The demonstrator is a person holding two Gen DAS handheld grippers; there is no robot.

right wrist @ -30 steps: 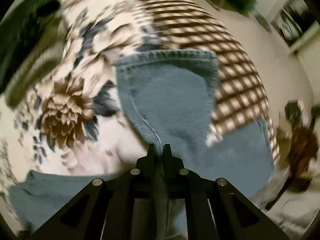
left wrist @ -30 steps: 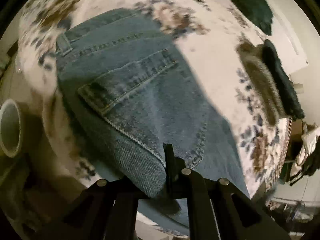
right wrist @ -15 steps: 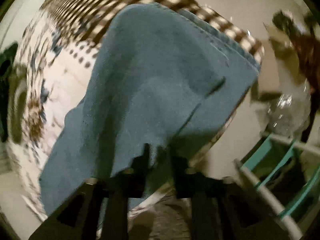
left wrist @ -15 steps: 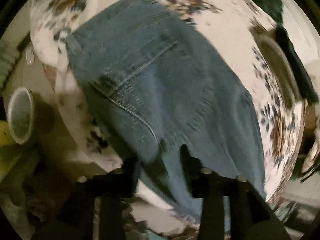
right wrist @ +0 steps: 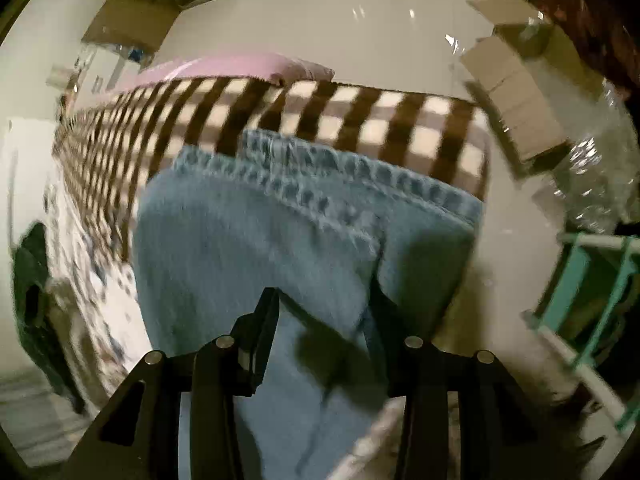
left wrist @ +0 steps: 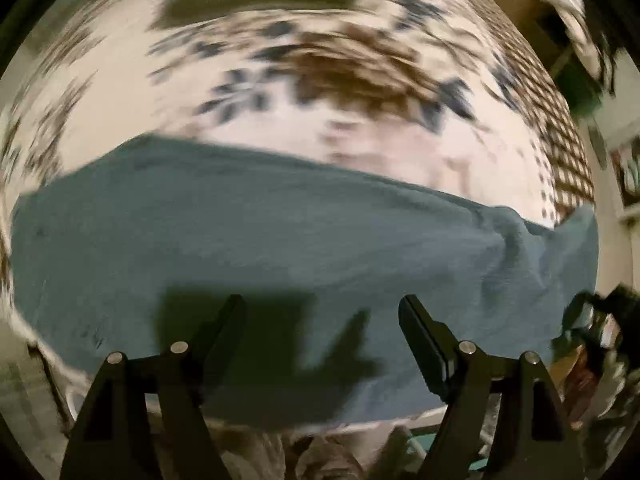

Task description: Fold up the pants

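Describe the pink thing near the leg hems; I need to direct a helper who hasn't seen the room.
Find the bed's brown-and-cream checked blanket. Just past its far edge, beyond the jeans, lies a flat pink cushion, the only plain pink thing there.

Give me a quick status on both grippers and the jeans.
Left gripper open, jaws just opened, nothing pinched. Right gripper open, just released too. Jeans flat on the patterned bedspread, hems at its checked edge. Nothing in the way.

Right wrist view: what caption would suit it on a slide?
Open right gripper above the hemmed leg end of blue jeans lying on a checked blanket.
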